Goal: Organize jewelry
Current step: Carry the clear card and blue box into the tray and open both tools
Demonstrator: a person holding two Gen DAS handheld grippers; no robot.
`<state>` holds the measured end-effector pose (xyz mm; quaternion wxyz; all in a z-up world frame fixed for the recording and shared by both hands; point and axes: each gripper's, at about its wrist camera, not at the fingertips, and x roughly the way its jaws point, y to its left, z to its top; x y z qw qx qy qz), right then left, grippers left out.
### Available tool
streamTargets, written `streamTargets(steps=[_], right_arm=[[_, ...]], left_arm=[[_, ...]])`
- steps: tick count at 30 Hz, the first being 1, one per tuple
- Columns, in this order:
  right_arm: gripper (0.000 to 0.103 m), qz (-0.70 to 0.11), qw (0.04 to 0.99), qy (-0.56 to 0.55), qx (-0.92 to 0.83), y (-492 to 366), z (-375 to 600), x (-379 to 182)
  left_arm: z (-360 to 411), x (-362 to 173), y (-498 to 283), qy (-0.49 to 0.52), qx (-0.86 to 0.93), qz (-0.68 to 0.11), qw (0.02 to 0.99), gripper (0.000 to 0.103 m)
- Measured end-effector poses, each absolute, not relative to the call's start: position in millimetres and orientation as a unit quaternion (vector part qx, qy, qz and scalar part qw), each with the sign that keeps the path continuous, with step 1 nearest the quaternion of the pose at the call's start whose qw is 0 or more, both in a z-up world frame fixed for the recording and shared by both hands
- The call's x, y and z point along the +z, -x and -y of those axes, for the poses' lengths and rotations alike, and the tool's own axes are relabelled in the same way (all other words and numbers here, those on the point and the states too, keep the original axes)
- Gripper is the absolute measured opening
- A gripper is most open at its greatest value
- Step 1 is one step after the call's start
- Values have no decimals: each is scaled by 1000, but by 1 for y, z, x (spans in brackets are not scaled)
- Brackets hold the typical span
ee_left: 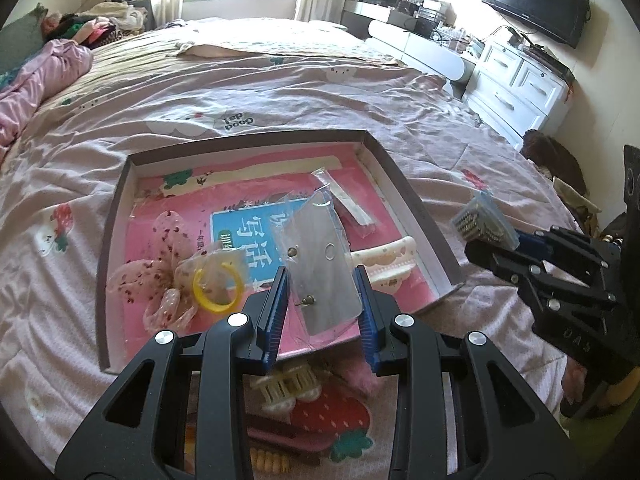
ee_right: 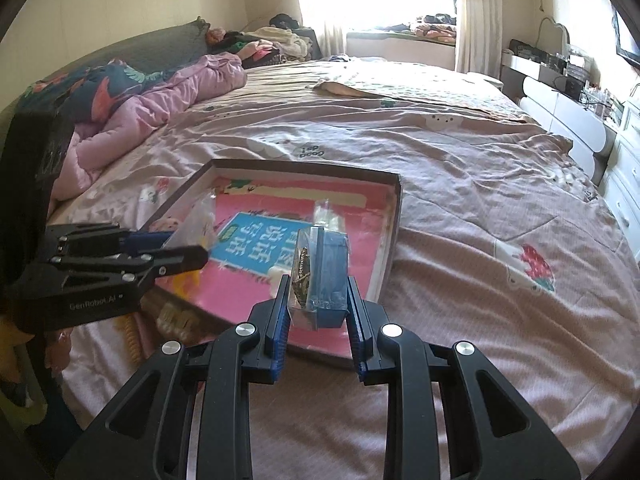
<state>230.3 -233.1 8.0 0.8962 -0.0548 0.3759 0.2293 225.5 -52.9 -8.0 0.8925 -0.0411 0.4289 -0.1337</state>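
- Jewelry comes in two packets: a clear plastic sleeve with a grey earring card (ee_left: 322, 270) and a small blue card in clear wrap (ee_right: 322, 280), both above the shallow cardboard box (ee_left: 416, 216) on the bed (ee_left: 280, 92).
- Left gripper (ee_left: 322, 304) fingers pinch the sleeve's edges; right gripper (ee_right: 318, 312) fingers clamp the blue card.
- Both packets look light, slippery and bendable; hold them by their stiff card edges.

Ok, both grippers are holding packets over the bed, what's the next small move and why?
Probably lower the left gripper and set its clear earring packet into the shallow box: the packet already hangs over the box, where other pieces lie.
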Motion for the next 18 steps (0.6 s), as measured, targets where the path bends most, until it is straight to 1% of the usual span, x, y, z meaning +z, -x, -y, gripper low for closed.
streamTargets(steps=[18], right_arm=[[25, -397, 888, 63, 222, -288, 224, -12]], left_arm=[[57, -36, -255, 50, -140, -451, 880, 25]])
